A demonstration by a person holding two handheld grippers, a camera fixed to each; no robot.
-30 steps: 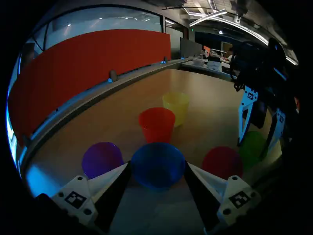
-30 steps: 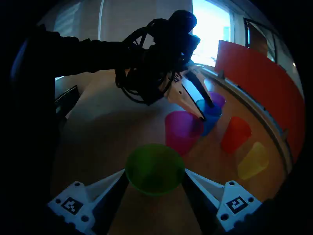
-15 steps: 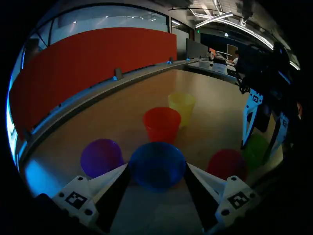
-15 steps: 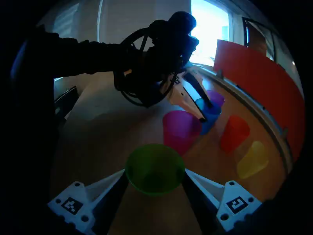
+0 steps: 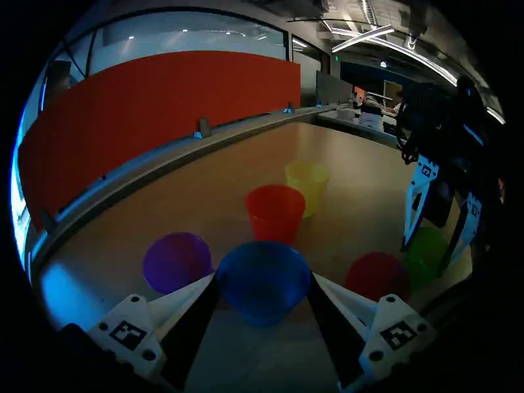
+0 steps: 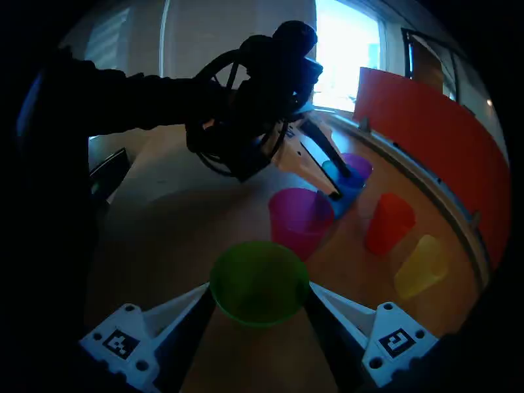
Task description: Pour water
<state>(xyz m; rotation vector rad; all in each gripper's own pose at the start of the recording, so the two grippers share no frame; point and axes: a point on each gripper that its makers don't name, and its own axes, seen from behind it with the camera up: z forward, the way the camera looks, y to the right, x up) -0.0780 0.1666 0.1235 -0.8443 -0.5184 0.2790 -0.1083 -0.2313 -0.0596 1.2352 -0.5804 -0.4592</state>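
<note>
Tool, left: the left gripper [image 5: 262,289] has both fingers pressed against the sides of the blue cup [image 5: 263,272], which stands upright between them.
Step in hand (judgement): both cups are gripped and the pour has not begun. Source and receiver cannot be told apart, and no water is discernible in either cup.
Procedure: bring one rim just above the other cup's mouth, then tilt slowly. Hold firmly but lightly, as thin plastic walls will likely flex.
Clearance: the purple cup [image 5: 177,261] stands just beside the left finger. The red cup [image 5: 275,211] and yellow cup [image 5: 306,185] stand ahead on the table [image 5: 216,190]. The magenta cup [image 5: 376,275] stands between the two held cups, so raise a cup before crossing it.
Tool, right: the right gripper [image 6: 259,291] is clamped on the green cup [image 6: 259,278], upright and centred.
Relative position: in the right gripper view the blue cup lies ahead and to the right, beyond the magenta cup and well apart from the green cup.
</note>
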